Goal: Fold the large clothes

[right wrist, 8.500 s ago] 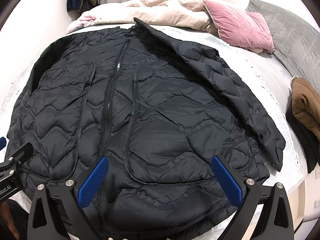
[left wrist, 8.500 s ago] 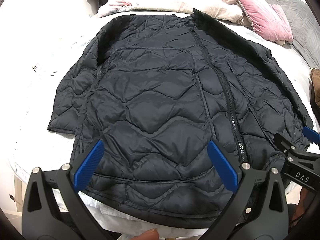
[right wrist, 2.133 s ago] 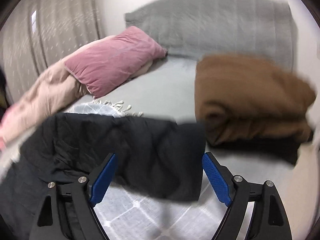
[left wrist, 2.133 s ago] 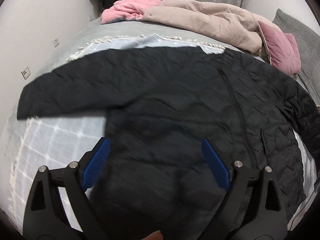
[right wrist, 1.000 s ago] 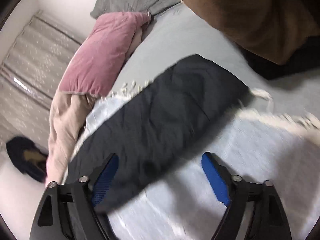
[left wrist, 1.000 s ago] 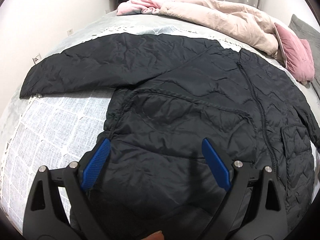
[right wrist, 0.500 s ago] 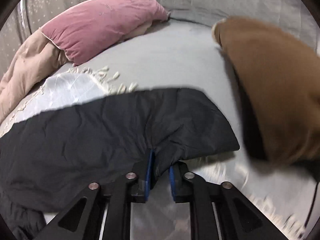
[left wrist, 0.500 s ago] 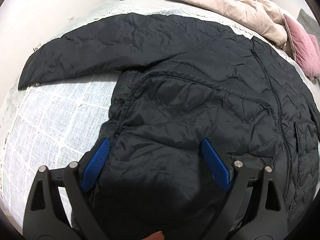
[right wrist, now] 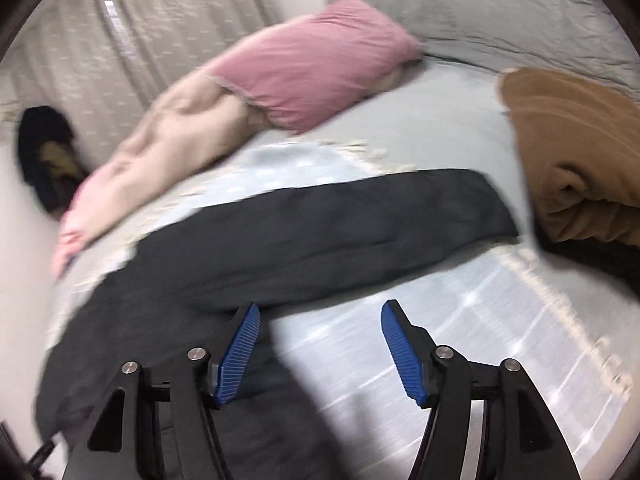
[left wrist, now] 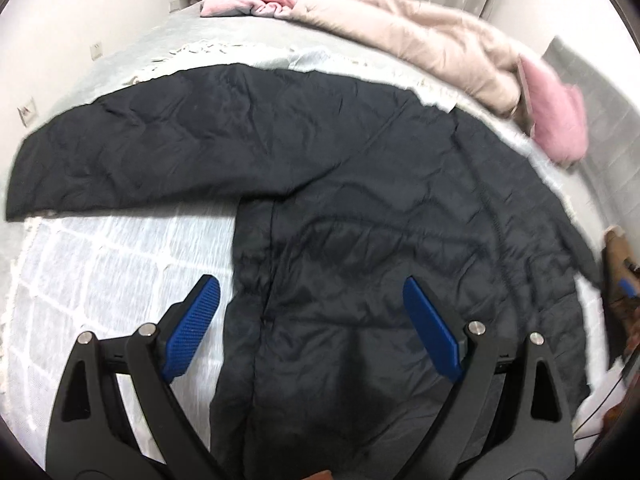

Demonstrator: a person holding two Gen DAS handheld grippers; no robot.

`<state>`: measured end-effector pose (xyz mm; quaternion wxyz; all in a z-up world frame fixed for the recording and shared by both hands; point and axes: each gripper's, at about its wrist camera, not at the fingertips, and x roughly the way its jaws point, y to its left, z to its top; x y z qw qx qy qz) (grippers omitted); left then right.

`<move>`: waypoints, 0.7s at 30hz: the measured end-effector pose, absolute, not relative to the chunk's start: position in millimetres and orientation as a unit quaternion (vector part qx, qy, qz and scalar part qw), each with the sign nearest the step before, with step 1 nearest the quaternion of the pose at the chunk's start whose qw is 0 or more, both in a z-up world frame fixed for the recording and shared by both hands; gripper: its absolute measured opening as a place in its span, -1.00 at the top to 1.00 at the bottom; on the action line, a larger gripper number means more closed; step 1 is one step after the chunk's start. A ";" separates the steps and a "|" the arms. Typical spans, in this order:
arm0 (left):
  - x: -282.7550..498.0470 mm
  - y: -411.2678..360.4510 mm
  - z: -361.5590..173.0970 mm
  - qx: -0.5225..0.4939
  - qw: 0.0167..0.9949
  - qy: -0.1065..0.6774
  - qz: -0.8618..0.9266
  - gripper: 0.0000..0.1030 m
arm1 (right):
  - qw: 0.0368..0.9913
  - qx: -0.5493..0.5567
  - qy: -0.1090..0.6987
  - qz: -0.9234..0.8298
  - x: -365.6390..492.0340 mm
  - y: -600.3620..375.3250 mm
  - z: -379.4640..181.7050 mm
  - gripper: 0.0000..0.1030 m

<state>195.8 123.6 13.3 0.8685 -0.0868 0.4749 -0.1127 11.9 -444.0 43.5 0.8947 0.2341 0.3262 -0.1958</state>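
— Left gripper (left wrist: 310, 322)?
— Jaws spread wide, pinching nothing. Hovering over the lower side edge of the black jacket (left wrist: 360, 220), which lies flat on the bed (left wrist: 80, 280), front up, probably so both halves can be folded inward. Left sleeve (left wrist: 140, 156) stretched far out beyond the left jaw, laid flat, likely ready to be brought across.
— Right gripper (right wrist: 320, 344)?
— Jaws just been opening, now apart with nothing between them. Right sleeve (right wrist: 340, 232) lying straight on the bed just ahead of the jaws, seemingly let go there to smooth it out.
— Beyond that?
— Pink pillow (right wrist: 312, 68) farther ahead; brown folded garment (right wrist: 580, 152) past the right jaw, set aside clear of the jacket.
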 end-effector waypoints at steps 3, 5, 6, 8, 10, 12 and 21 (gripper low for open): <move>204.1 135.0 9.6 -0.134 0.862 0.466 -0.146 -0.80 | 0.907 0.227 0.334 -0.120 29.1 -382.3 46.2 -0.43; 207.6 139.7 4.3 -0.153 0.859 0.461 -0.161 -0.80 | 0.910 0.214 0.348 -0.072 44.6 -343.7 42.7 -0.43; 208.3 140.3 1.2 -0.157 0.857 0.462 -0.167 -0.80 | 0.910 0.207 0.354 -0.055 50.8 -327.8 39.8 -0.43; 211.3 140.0 -7.5 -0.161 0.852 0.466 -0.175 -0.80 | 0.910 0.189 0.369 -0.025 63.9 -293.8 30.6 -0.43; 213.1 138.1 -12.3 -0.160 0.850 0.467 -0.183 -0.77 | 0.908 0.173 0.381 0.009 76.0 -263.1 17.7 -0.43; 216.7 135.9 -18.9 -0.163 0.847 0.466 -0.196 -0.71 | 0.904 0.163 0.394 0.046 89.3 -234.6 2.0 -0.43; 225.0 133.0 -34.8 -0.148 0.842 0.470 -0.218 0.19 | 0.862 0.216 0.423 0.178 141.5 -167.0 -64.8 -0.42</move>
